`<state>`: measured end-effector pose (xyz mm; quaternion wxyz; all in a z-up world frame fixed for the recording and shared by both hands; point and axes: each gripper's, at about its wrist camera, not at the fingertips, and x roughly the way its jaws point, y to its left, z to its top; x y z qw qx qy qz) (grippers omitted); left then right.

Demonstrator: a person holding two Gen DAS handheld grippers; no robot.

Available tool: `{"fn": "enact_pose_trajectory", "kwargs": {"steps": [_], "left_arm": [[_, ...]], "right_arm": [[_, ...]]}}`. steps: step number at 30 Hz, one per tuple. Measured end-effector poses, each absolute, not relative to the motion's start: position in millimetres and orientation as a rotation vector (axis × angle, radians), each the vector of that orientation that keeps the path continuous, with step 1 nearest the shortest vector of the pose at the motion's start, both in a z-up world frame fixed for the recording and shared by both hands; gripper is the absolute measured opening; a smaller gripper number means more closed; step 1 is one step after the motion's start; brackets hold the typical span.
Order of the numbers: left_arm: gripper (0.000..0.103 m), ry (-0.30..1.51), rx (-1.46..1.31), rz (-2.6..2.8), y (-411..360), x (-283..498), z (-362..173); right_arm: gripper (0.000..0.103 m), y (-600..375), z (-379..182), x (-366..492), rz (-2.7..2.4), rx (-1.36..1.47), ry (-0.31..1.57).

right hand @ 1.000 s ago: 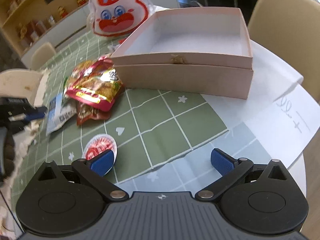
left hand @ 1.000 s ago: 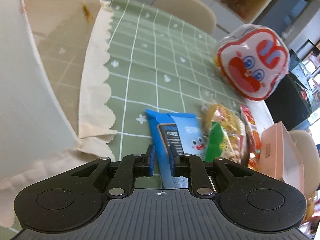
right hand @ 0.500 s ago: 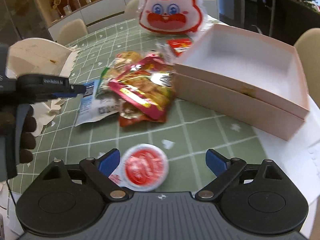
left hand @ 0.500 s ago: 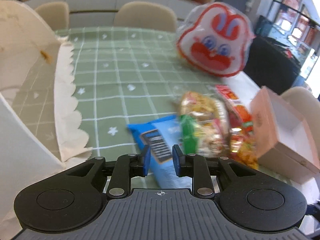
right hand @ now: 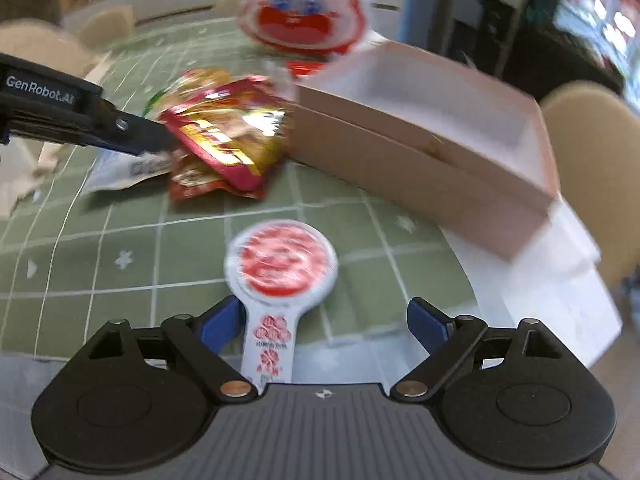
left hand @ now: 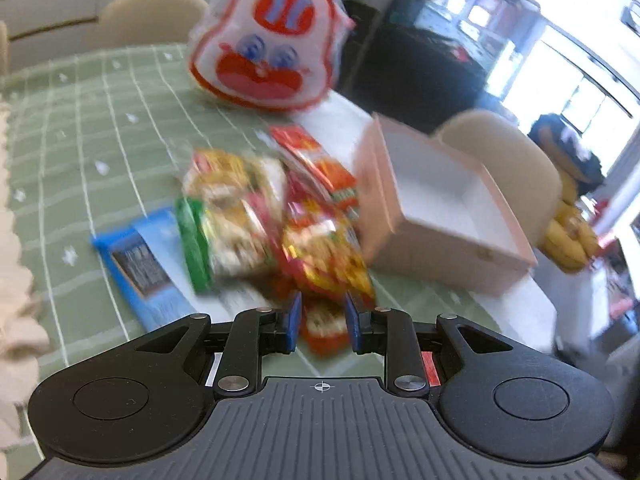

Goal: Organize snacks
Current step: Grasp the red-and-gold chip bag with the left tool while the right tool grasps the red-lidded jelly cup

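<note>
A pile of snack packets lies on the green checked cloth: a blue packet (left hand: 140, 264), a green-and-yellow one (left hand: 236, 216) and red-and-gold ones (left hand: 324, 256) (right hand: 224, 132). Right of the pile stands an open pink box (left hand: 440, 264) (right hand: 400, 168) with nothing in it. My left gripper (left hand: 322, 324) hangs over the pile's near edge, pads a little apart, a red packet showing in the gap; its tip (right hand: 120, 128) reaches the pile. A round red-lidded cup with a long tab (right hand: 282, 264) lies between the wide jaws of my right gripper (right hand: 324, 322). They are closing; the pads are not pressing on it.
A big bunny-faced bag (left hand: 264, 44) (right hand: 300, 12) stands behind the pile. Cream cloth (left hand: 12, 280) lies at the left. White paper (right hand: 560, 280) sits under the box at the table's right edge. A chair (left hand: 500, 152) and bananas (left hand: 568, 236) are beyond.
My left gripper let go of the blue packet and swung right, over the packet pile. My right gripper moved left until the round cup came between its jaws, which have narrowed.
</note>
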<state>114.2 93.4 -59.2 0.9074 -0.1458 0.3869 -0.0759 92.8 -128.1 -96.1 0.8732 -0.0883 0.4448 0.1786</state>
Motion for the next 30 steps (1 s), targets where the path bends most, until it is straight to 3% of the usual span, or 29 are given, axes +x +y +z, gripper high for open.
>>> {"fn": "enact_pose_trajectory", "kwargs": {"steps": [6, 11, 14, 16, 23, 30], "left_arm": [[0.027, 0.772, -0.325, -0.084, 102, 165, -50], [0.028, 0.874, -0.394, -0.093, 105, 200, -75], [0.031, 0.873, -0.382, -0.122, 101, 197, -81], [0.025, 0.887, -0.411, -0.149, 103, 195, -81], [0.019, 0.937, -0.559, -0.236, 107, 169, -87], [0.024, 0.906, -0.576, -0.278, 80, 146, -94]], "right_arm": [[0.092, -141, -102, 89, 0.345, -0.123, 0.912], [0.096, -143, -105, 87, 0.330, -0.111, 0.893], [0.098, -144, -106, 85, 0.329, -0.108, 0.883], [0.100, -143, -106, 84, 0.329, -0.108, 0.877], [0.103, -141, -107, 84, 0.326, -0.108, 0.874], [0.103, -140, -108, 82, 0.328, -0.109, 0.859]]}}
